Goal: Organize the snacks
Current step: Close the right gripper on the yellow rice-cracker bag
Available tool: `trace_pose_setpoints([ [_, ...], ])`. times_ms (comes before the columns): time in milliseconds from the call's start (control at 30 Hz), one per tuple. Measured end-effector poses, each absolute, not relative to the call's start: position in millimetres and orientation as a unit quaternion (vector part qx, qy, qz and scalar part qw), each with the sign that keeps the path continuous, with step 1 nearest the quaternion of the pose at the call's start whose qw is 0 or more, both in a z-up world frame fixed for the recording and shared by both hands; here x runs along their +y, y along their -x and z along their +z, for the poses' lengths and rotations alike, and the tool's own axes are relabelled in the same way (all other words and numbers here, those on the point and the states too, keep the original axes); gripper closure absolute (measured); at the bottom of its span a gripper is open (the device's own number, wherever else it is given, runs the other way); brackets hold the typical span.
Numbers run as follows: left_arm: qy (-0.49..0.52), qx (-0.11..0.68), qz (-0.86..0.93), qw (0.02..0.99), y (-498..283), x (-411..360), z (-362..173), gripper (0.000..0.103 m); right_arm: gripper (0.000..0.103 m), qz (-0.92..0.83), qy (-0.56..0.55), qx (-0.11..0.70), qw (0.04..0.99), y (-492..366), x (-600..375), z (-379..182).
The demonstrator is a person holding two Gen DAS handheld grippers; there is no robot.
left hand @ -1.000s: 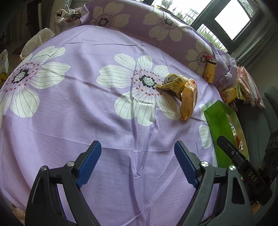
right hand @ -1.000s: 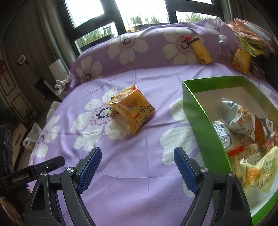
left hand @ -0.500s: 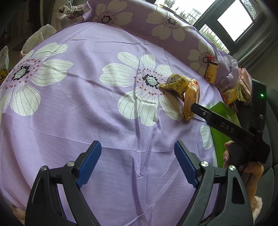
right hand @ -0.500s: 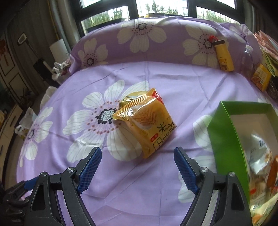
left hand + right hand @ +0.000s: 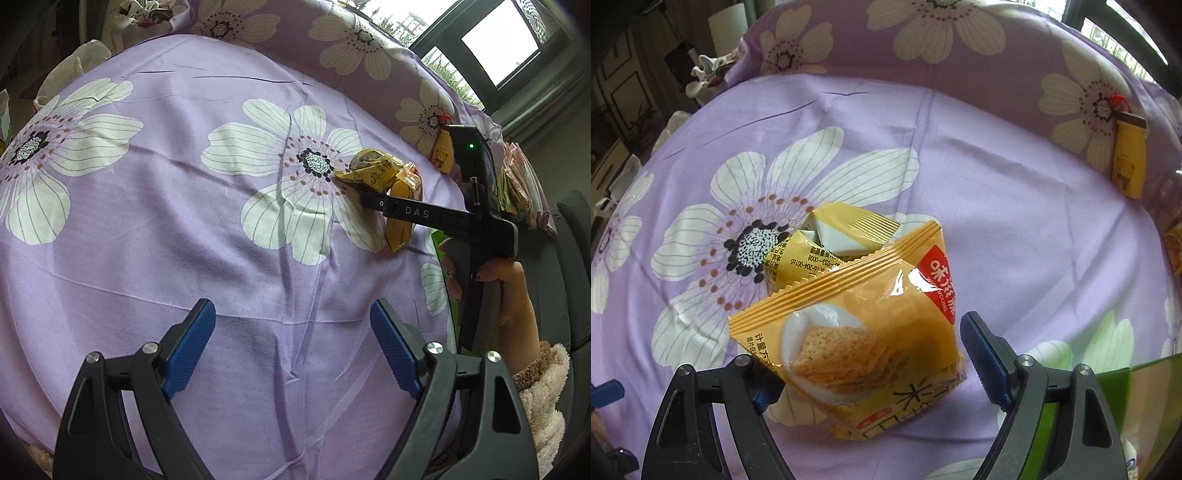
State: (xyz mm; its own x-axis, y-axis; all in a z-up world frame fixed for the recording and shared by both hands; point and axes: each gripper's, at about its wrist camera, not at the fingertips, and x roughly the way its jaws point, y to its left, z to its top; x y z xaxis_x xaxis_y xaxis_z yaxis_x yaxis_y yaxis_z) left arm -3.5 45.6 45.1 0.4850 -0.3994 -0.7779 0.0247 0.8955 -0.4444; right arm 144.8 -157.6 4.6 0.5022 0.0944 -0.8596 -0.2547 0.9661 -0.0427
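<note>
An orange cracker bag [image 5: 871, 339] lies on the purple flowered cloth [image 5: 1015, 229], leaning on a smaller yellow pack [image 5: 831, 243]. My right gripper [image 5: 877, 325] straddles the orange bag and its jaws are closing. The left pad is hidden behind the bag, and the right pad [image 5: 982, 350] stands a little clear of it. In the left wrist view both packs [image 5: 369, 171] lie at the far right, with the right gripper's black body [image 5: 476, 221] above them. My left gripper [image 5: 291, 310] hangs open over bare cloth.
A green box [image 5: 1108, 384] with snacks stands to the right of the bags. A yellow bear bottle [image 5: 1128, 162] leans on the cloth-covered back edge. A stack of packets [image 5: 524, 192] lies far right. A hand [image 5: 509, 280] in a fluffy sleeve holds the right gripper.
The right gripper has swung left from the green box to over the orange bag, which now sits between its jaws. The left gripper has stayed put.
</note>
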Motion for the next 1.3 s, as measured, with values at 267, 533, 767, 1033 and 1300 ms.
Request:
trace_pose_setpoints([
  [267,0.187,0.488,-0.121,0.844,6,47,48,0.018,0.038,0.114,0.016,0.470,0.875,-111,-163,15],
  [533,0.188,0.484,-0.111,0.847,10,52,49,0.018,0.038,0.141,-0.037,0.505,0.851,-33,-153,24],
  [767,0.186,0.484,-0.099,0.849,11,55,49,0.018,0.038,0.126,-0.062,0.552,0.822,5,-150,-3],
  [1033,0.173,0.481,-0.094,0.855,12,52,49,0.018,0.027,0.138,-0.102,0.517,0.839,9,-160,6],
  [1300,0.176,0.493,-0.156,0.837,19,26,45,0.029,0.027,0.133,-0.183,0.462,0.858,16,-195,21],
])
